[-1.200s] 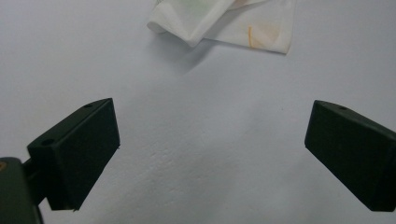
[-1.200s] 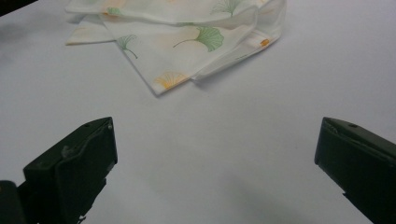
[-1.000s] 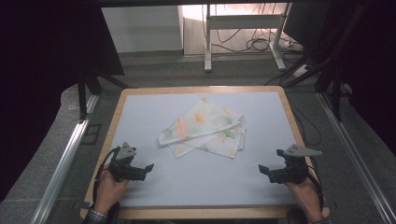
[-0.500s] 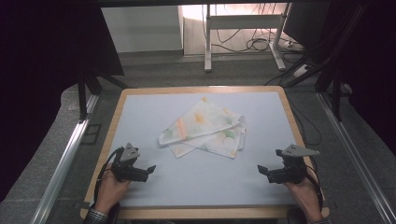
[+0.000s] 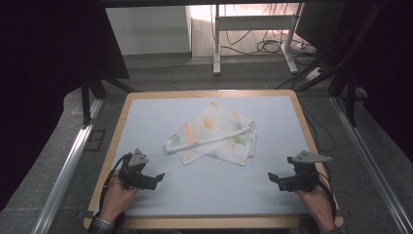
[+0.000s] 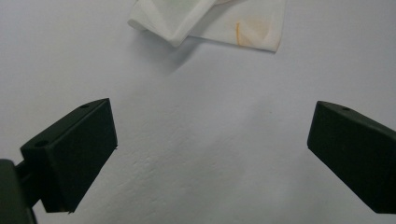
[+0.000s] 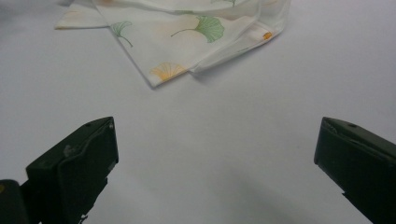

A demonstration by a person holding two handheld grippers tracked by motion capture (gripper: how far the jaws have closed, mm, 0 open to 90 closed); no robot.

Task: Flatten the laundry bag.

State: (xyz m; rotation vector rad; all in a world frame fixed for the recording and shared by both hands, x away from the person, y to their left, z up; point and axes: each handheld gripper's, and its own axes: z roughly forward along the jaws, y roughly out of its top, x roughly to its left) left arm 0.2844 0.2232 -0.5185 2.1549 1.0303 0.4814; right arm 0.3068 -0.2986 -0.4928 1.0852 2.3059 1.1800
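A folded white cloth (image 5: 214, 134) printed with green and orange leaves lies loosely in the middle of the pale table surface (image 5: 156, 117). My left gripper (image 5: 158, 179) rests near the front left, open, pointing right. In the left gripper view the cloth (image 6: 219, 21) lies ahead past the wide-apart jaws of the left gripper (image 6: 210, 154). My right gripper (image 5: 271, 178) sits near the front right, open, pointing left. In the right gripper view the cloth (image 7: 187, 32) is ahead of the right gripper (image 7: 215, 168). Nothing is between either pair of jaws.
The table has a wooden rim (image 5: 209, 92). Metal rails (image 5: 68, 165) run along both sides. Beyond the far edge stand a white frame (image 5: 253, 29) and cables on the floor (image 5: 268, 46).
The left gripper has shifted slightly toward the front of the table. The right gripper and the cloth stay as they were.
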